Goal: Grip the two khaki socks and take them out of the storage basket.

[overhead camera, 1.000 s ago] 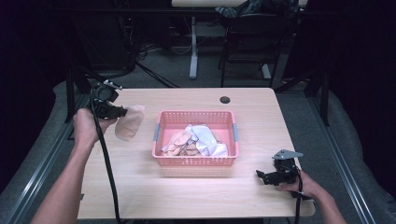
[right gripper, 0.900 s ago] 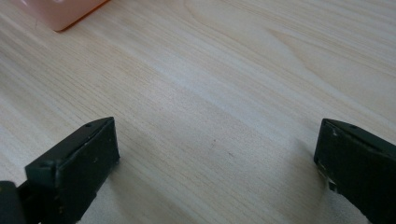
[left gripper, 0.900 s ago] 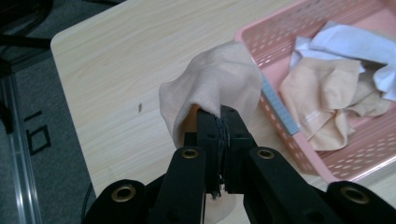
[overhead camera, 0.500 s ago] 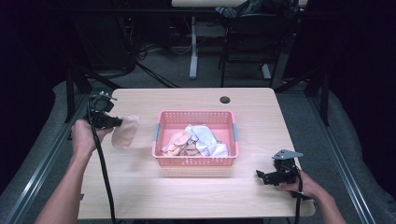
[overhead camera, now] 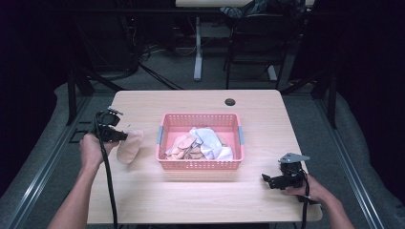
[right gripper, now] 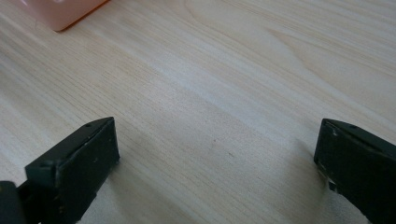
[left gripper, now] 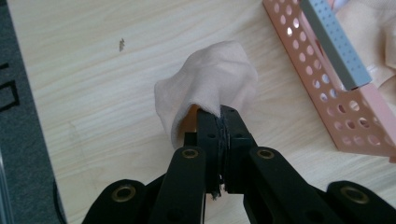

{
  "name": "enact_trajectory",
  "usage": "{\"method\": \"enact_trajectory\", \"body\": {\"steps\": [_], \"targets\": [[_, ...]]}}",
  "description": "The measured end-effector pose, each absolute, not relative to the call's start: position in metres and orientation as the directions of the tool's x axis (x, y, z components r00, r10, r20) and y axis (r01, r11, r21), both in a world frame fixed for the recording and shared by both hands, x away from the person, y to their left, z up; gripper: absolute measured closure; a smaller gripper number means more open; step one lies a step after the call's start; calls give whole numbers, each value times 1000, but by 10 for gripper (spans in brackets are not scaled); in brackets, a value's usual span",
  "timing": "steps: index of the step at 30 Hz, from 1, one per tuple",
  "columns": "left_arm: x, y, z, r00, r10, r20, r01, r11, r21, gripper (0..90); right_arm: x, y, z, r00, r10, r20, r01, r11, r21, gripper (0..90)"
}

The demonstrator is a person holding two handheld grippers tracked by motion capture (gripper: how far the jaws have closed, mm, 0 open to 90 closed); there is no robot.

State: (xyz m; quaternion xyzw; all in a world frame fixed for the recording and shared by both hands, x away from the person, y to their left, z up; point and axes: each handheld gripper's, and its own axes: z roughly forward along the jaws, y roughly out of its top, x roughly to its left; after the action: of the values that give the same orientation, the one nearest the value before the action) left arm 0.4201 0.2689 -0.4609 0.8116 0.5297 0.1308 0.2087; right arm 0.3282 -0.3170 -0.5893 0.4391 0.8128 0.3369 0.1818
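Left gripper [left gripper: 219,122]: jaws pinch a soft, crumpled beige cloth [left gripper: 208,84] above the wood-grain table [overhead camera: 200,200], left of the perforated pink plastic basket [overhead camera: 199,164]. Right gripper [right gripper: 217,154]: jaws spread wide over bare wood.

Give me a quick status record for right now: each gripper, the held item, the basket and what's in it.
left gripper: shut on the beige cloth, left of the basket
beige cloth: pinched at one edge, hanging down to the table; contact with the top cannot be told
right gripper: open, holding nothing, low over bare table at the near right
pink basket: mid-table, perforated walls, grey handle at each end
basket contents: loose pile of beige and white cloths
other: small black round thing near the far edge
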Motion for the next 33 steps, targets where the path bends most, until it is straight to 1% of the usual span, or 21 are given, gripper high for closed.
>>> {"method": "enact_trajectory", "body": {"steps": [15, 23, 29, 33], "targets": [[420, 270, -507, 379, 924, -42, 846, -328, 421, 878, 328, -317, -589, -549, 836, 1, 591, 387, 707, 0], [421, 272, -523, 367, 929, -57, 861, -316, 399, 872, 328, -317, -589, -548, 837, 1, 591, 387, 707, 0], [421, 273, -532, 362, 930, -62, 872, -314, 377, 843, 328, -317, -589, -548, 837, 0, 591, 387, 707, 0], [420, 276, -538, 351, 932, -89, 879, -296, 373, 777, 328, -317, -589, -548, 837, 0, 591, 387, 708, 0]]}}
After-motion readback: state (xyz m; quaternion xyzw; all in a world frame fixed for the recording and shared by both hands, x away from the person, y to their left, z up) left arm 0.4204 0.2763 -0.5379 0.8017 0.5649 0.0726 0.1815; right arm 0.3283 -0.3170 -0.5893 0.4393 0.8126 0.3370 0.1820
